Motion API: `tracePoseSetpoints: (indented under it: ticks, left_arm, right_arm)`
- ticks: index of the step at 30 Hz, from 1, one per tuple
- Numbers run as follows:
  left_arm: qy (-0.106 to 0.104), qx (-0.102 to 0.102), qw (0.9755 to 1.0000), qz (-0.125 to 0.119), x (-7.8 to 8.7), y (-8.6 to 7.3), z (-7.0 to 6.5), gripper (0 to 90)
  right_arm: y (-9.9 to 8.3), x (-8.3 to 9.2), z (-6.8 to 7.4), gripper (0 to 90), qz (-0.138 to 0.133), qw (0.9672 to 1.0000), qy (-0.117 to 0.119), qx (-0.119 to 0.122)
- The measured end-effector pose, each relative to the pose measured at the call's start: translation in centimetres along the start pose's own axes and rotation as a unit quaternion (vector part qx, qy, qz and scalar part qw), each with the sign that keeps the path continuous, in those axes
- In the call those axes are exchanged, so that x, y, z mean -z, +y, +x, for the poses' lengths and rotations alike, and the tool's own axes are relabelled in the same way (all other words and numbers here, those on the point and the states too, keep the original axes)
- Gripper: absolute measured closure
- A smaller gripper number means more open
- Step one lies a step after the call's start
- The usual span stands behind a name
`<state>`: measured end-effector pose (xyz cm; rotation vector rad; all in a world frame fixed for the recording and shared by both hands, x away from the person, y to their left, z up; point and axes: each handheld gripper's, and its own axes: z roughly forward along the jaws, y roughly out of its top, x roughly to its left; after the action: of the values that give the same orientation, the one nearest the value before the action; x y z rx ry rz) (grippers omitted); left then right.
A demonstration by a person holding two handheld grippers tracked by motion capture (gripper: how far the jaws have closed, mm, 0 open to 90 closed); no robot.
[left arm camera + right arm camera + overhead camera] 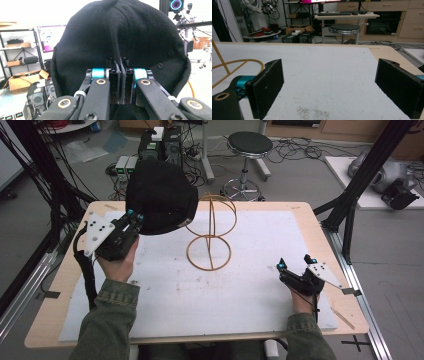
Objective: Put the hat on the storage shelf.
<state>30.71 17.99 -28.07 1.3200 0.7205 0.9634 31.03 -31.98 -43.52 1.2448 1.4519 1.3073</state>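
One black cap [161,197] clamped in left gripper [134,216] jaws; right gripper [295,264] jaws spread, empty; one wire stand [210,232]

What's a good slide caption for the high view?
Left gripper lifts a black cap beside a wire stand.

Wire stand [210,232]: its upper ring's left side sits behind the black cap [160,197].
Stand in the right gripper view [227,66]: cut by the left edge, just a base curve and one strut.
Cap's brim: can't tell it from the crown.
Cap's fold [119,82]: its lower end disappears between the closed jaws.
Counter [320,242]: near edge hidden behind the person's sleeves.
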Motion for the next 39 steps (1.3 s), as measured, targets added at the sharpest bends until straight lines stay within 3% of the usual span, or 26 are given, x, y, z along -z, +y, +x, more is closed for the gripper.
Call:
tracePoseSetpoints:
  ticks: [13, 17, 27, 35, 39]
  left_arm:
    - [-0.037, 0.01, 0.9992, -0.01, -4.1, 0.9, -1.1, 87.8]
    - [-0.051, 0.024, 0.9983, -0.016, -5.2, 0.7, -1.4, 87.8]
    - [-0.063, 0.032, 0.9971, -0.028, -8.0, 0.9, -2.1, 87.8]
    - [-0.071, 0.037, 0.9966, -0.019, -9.8, 0.7, -2.6, 87.8]
    - [-0.086, 0.042, 0.9954, 0.004, -10.4, 0.4, -2.7, 87.7]
  right_arm:
    - [0.0, -0.1, 0.4, 7.7, 0.003, 0.9999, 0.01, 0.006]
    - [0.0, -0.1, 0.4, 7.7, 0.003, 0.9999, 0.013, 0.009]
    - [0.1, -0.3, 0.7, 7.7, 0.005, 0.9997, 0.019, 0.016]
    - [0.1, -0.3, 0.6, 7.7, 0.005, 0.9997, 0.017, 0.015]
    - [0.1, -0.3, 0.5, 7.6, 0.003, 0.9997, 0.018, 0.015]
